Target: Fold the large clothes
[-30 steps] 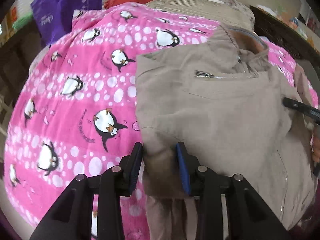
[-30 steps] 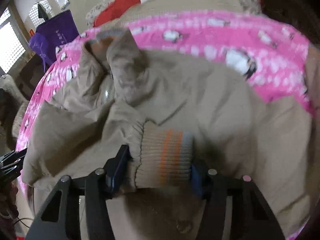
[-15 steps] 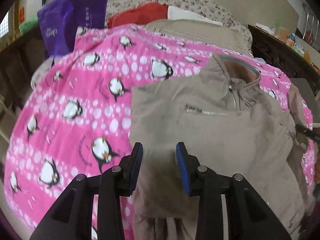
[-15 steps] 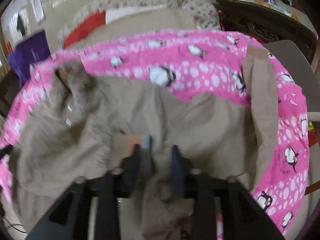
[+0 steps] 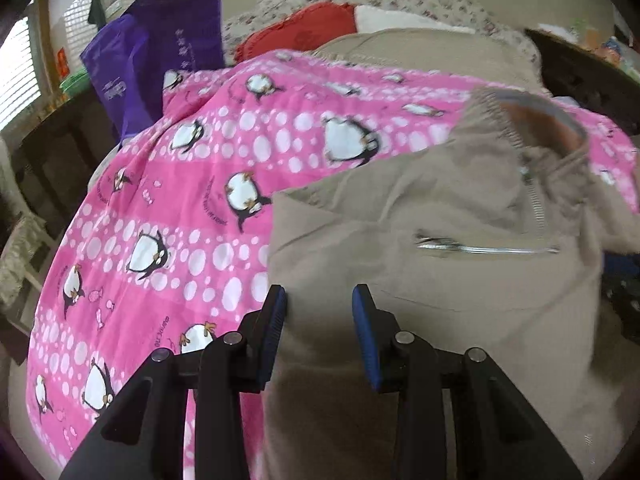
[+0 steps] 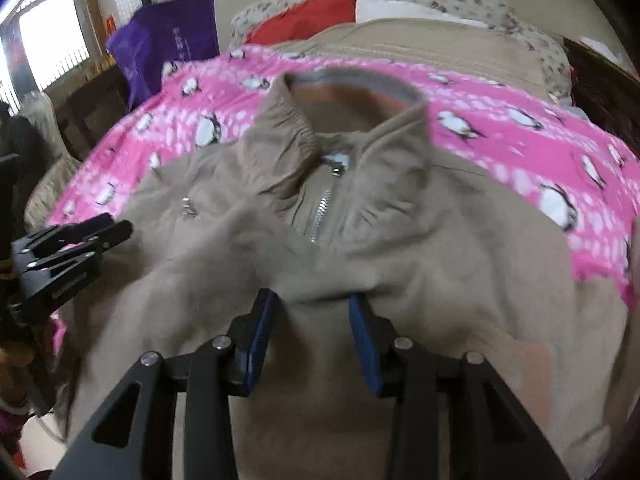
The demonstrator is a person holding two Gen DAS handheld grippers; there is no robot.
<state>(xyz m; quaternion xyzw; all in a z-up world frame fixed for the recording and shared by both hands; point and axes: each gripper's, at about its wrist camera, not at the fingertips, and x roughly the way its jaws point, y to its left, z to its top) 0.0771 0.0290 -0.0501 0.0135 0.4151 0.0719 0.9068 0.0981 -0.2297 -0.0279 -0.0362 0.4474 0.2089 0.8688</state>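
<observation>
Pink fleece blanket with penguin print is covering the bed. Large beige zip-front jacket is lying spread on it, collar pointing away from both cameras, zipper partly done up. Purple fabric bag is standing past the blanket's far left edge. Left gripper is hovering over the jacket's left edge, jaws apart, gripping nothing. Right gripper is sitting over the jacket's chest, jaws apart, nothing between them.

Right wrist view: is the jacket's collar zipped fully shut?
No: the zipper on the tan jacket stops short of the top, and the collar stands spread open above it.
</observation>
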